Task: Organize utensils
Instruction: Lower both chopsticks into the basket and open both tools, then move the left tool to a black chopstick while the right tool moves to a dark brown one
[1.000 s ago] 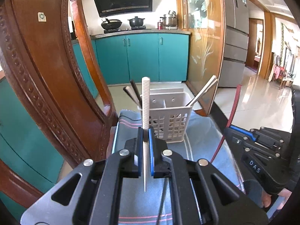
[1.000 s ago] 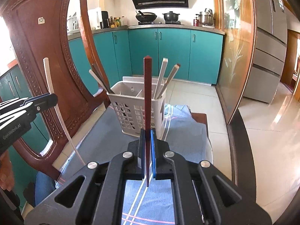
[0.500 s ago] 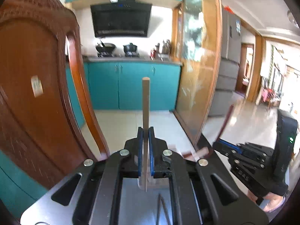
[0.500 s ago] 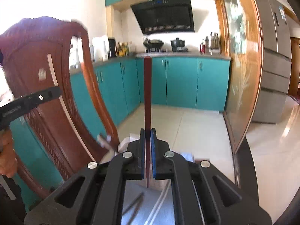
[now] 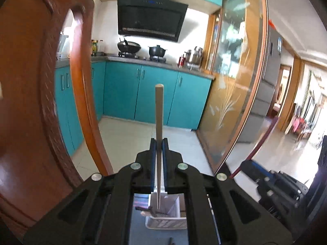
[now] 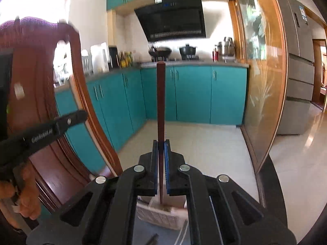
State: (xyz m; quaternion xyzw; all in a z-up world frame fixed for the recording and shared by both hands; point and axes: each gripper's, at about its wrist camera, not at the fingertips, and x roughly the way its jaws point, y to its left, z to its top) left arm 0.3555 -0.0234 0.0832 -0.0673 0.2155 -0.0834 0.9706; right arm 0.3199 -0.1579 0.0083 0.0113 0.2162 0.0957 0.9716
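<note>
Each claw is clamped on an upright chopstick, the left claw (image 5: 159, 143) gripping a pale chopstick (image 5: 159, 110) and the right claw (image 6: 161, 145) a reddish-brown chopstick (image 6: 160, 102), both above the white basket (image 5: 166, 222).

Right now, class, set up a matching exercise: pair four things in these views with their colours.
Things:
1. chopstick in the left gripper
2. chopstick in the right gripper
3. utensil basket
4. kitchen cabinets

Colours:
A. teal
B. reddish brown
C. white
D. pale beige

Pairs: 1-D, 2-B, 3-C, 4-A
</note>
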